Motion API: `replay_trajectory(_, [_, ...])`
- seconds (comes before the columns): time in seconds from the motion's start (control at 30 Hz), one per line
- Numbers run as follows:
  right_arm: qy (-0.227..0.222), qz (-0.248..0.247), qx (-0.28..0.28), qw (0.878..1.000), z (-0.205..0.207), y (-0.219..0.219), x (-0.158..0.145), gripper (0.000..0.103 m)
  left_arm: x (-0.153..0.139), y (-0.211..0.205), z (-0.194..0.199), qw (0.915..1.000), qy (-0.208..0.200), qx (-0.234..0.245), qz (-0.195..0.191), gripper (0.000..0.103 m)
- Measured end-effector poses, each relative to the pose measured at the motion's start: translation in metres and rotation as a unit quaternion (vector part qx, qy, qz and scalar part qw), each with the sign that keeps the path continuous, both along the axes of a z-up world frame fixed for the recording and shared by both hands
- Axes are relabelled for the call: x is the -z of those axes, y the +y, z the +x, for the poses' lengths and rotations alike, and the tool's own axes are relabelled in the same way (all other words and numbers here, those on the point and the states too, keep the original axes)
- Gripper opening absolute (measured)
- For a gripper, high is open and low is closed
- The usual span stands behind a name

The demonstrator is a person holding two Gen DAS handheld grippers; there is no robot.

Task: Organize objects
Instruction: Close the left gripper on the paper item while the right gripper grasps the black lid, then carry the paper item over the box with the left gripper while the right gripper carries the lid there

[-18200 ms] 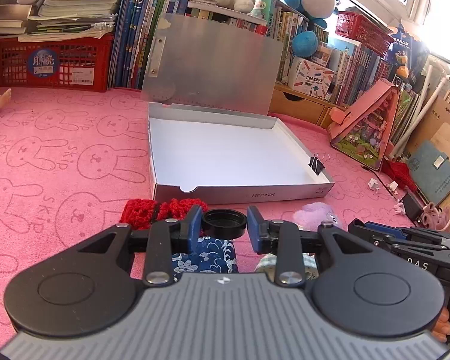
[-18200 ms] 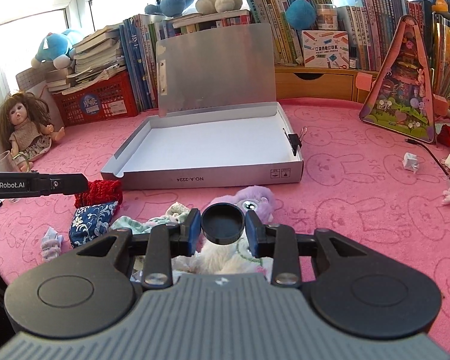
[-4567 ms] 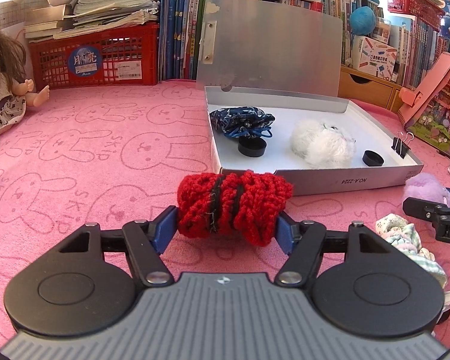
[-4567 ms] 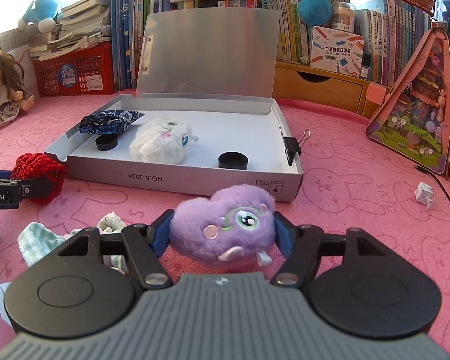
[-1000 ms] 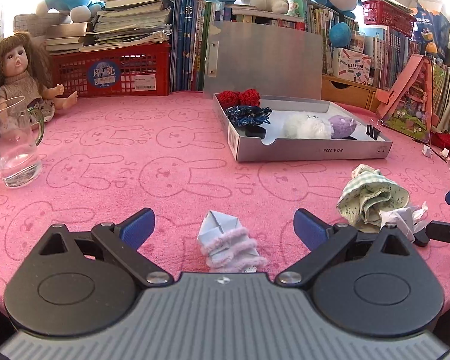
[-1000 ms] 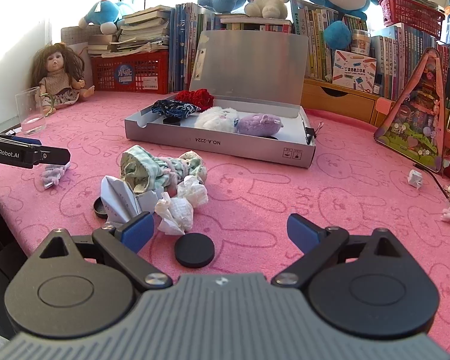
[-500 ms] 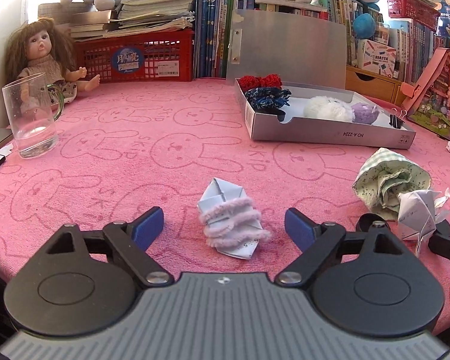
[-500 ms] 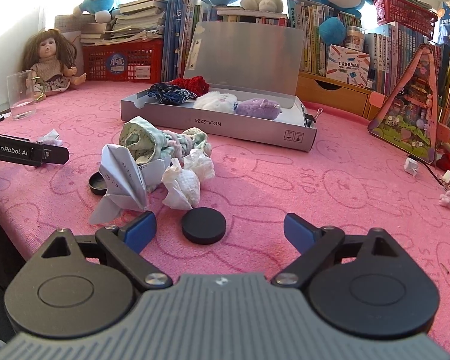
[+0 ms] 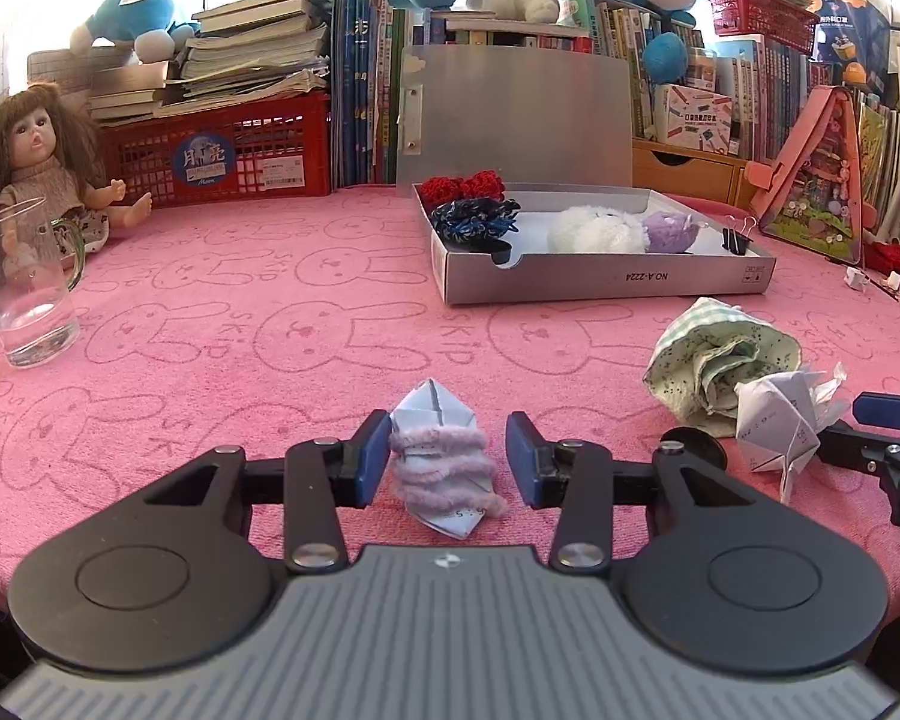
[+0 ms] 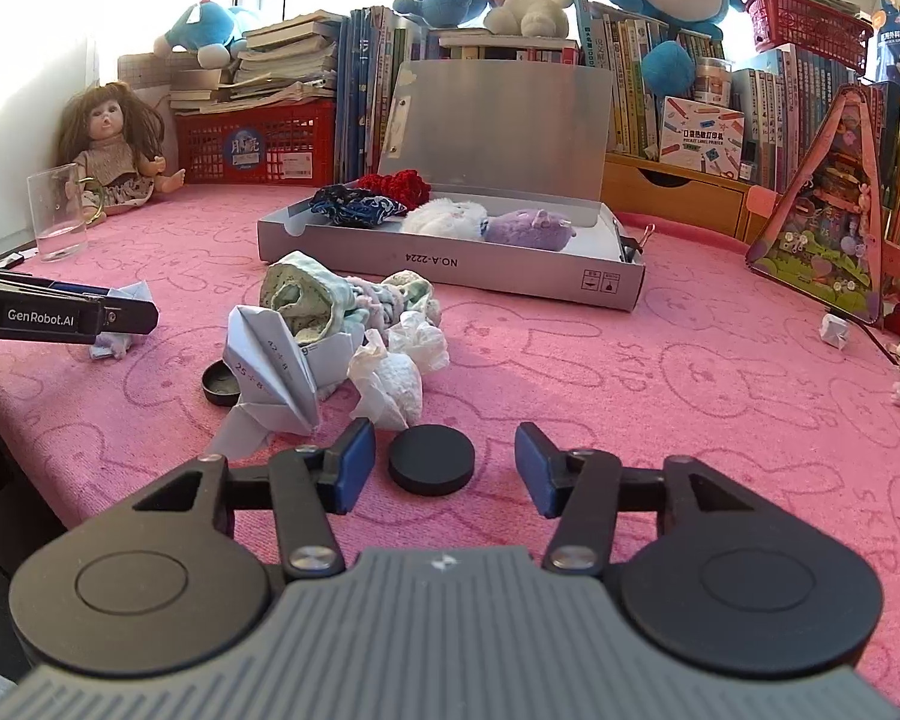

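A small folded paper wrapped in pink fuzzy cord (image 9: 441, 468) lies on the pink rabbit-print cloth between the jaws of my left gripper (image 9: 447, 459). Those jaws are closing: the left pad touches the cord, the right pad stands just off it. My right gripper (image 10: 444, 465) is also closing, around a flat black cap (image 10: 431, 459) that lies on the cloth with a gap on each side. The open grey box (image 9: 606, 285) further back holds a red knit piece (image 9: 462, 186), a blue cloth, a white plush and a purple plush (image 10: 525, 225).
A pile of checked cloth (image 10: 306, 297), folded paper (image 10: 270, 372), crumpled tissue (image 10: 390, 378) and another black cap (image 10: 222, 384) lies left of the right gripper. A glass mug (image 9: 27, 288) and doll (image 9: 36, 162) stand far left. Books, crates and a pink toy house (image 10: 828, 228) line the back.
Both pairs of jaws have narrowed from wide open, the left around the cord-wrapped paper and the right around the black cap. Neither thing has moved on the cloth.
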State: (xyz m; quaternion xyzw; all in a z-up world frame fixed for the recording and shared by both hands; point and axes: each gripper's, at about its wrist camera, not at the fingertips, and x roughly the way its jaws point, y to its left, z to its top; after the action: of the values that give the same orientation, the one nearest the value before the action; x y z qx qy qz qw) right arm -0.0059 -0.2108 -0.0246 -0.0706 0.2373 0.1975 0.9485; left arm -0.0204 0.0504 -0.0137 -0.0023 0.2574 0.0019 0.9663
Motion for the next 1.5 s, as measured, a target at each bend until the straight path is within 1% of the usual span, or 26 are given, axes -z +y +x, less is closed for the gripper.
replay_trajectory(0.07, [-0.001,0.002,0.0,1.0,0.0,0.0,0.0,0.044,0.001,0.0,0.0,1.0,0.002,-0.003,0.006,0.048])
replay_trajectory(0.2, [0.001,0.006,-0.003,1.0,-0.001,0.0,-0.001,0.041,0.002,0.001,0.0,0.9999,0.002,-0.013,0.007,0.05])
replay_trajectory(0.27, [0.001,0.007,-0.002,1.0,-0.001,0.0,0.0,0.042,0.002,0.001,-0.001,0.9998,0.004,-0.016,0.008,0.057])
replay_trajectory(0.33, [0.002,0.01,-0.001,1.0,-0.001,-0.001,0.0,0.044,0.002,0.0,-0.001,0.9997,0.005,-0.022,0.009,0.07])
replay_trajectory(0.4, [0.001,0.01,0.0,1.0,-0.001,-0.001,0.0,0.044,0.003,-0.001,-0.001,0.9995,0.005,-0.031,0.008,0.073])
replay_trajectory(0.53, [0.003,0.009,0.002,1.0,-0.003,-0.001,0.0,0.044,0.007,0.001,0.003,0.999,0.02,-0.041,-0.007,0.073])
replay_trajectory(0.57, [0.004,0.009,0.003,1.0,-0.004,-0.002,0.001,0.044,0.007,0.001,0.002,0.9989,0.016,-0.042,-0.007,0.073])
replay_trajectory(0.6, [0.005,0.009,0.004,1.0,-0.004,-0.002,0.001,0.044,0.007,0.001,0.002,0.999,0.015,-0.042,-0.008,0.07])
replay_trajectory(0.63, [0.008,0.008,0.004,1.0,-0.004,-0.002,0.002,0.045,0.006,0.001,0.002,0.9991,0.014,-0.04,-0.009,0.063])
replay_trajectory(0.67, [0.006,0.008,0.005,1.0,-0.005,-0.002,0.002,0.041,0.006,0.0,0.001,0.9992,0.012,-0.037,-0.009,0.058])
replay_trajectory(0.7, [0.005,0.007,0.005,1.0,-0.005,-0.001,0.002,0.039,0.005,-0.001,0.001,0.9993,0.012,-0.034,-0.012,0.05])
replay_trajectory(0.73, [0.004,0.007,0.005,1.0,-0.006,-0.001,0.002,0.037,0.004,-0.001,0.0,0.9993,0.013,-0.031,-0.015,0.044])
replay_trajectory(0.83, [-0.004,0.009,0.007,1.0,-0.006,-0.001,0.0,0.036,0.002,-0.002,-0.001,0.9995,0.01,-0.023,-0.016,0.038])
replay_trajectory(1.03, [-0.009,0.017,0.015,1.0,-0.003,-0.005,-0.006,0.036,-0.004,-0.003,-0.001,0.9997,0.003,-0.017,-0.017,0.034])
replay_trajectory(1.3, [-0.011,0.023,0.029,0.999,0.002,-0.01,-0.009,0.036,-0.002,-0.003,0.002,0.9998,0.008,-0.018,-0.006,0.034])
replay_trajectory(1.37, [-0.01,0.023,0.031,0.999,0.002,-0.011,-0.009,0.036,0.0,-0.004,0.003,0.9997,0.011,-0.02,0.001,0.037])
replay_trajectory(1.43, [-0.009,0.023,0.034,0.999,0.002,-0.011,-0.008,0.036,0.003,-0.005,0.005,0.9995,0.015,-0.025,0.011,0.05])
replay_trajectory(1.5, [-0.007,0.024,0.036,0.999,0.002,-0.011,-0.007,0.036,0.007,-0.008,0.008,0.999,0.018,-0.032,0.024,0.055])
